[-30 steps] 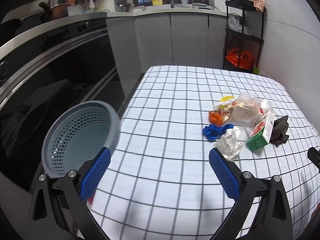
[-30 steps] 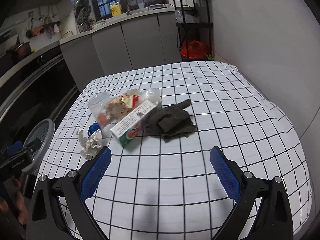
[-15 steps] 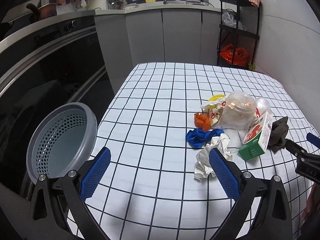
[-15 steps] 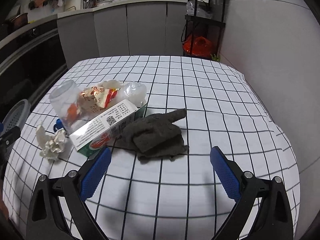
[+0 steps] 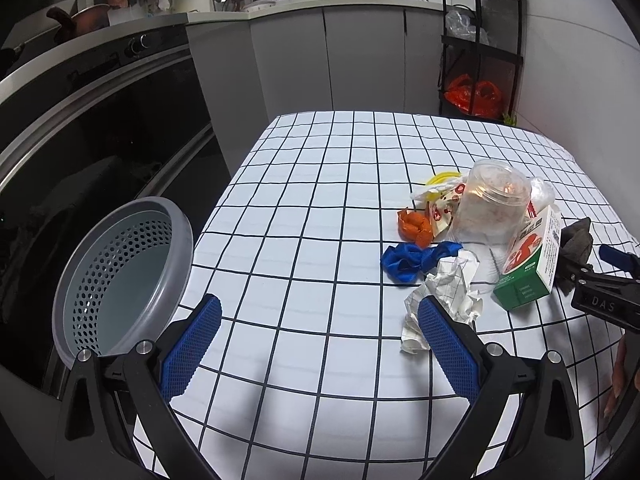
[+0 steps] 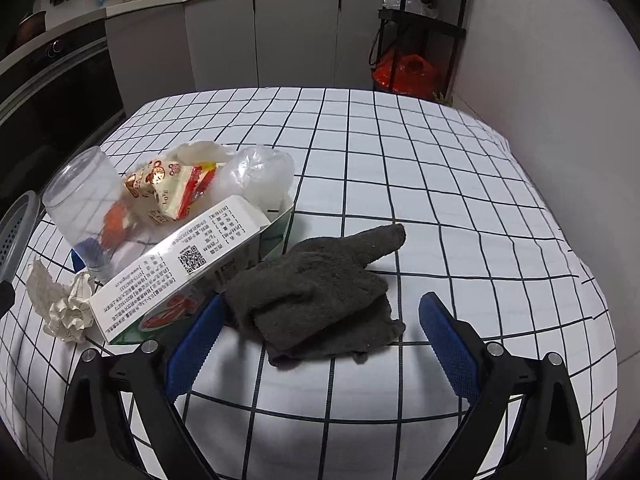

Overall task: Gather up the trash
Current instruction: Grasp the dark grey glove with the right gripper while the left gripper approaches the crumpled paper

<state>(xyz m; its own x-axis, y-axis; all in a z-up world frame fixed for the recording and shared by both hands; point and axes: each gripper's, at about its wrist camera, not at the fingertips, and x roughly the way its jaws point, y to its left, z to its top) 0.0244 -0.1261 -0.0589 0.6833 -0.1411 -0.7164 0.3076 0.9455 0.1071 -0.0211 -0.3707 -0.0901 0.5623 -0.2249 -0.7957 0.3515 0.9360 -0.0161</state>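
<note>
Both grippers have closed in on the trash pile over the last 1 s; right gripper (image 6: 318,338) now straddles the cloth (image 6: 320,300), jaws apart, nothing held; left gripper (image 5: 318,344) also apart, paper (image 5: 448,300) by its right finger; bin (image 5: 120,280) off the table's (image 5: 320,184) left edge; first pick looks imminent.

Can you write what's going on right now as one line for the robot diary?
phase: reaching | left tongs: open, near crumpled paper | right tongs: open, around dark cloth | basket: empty
</note>
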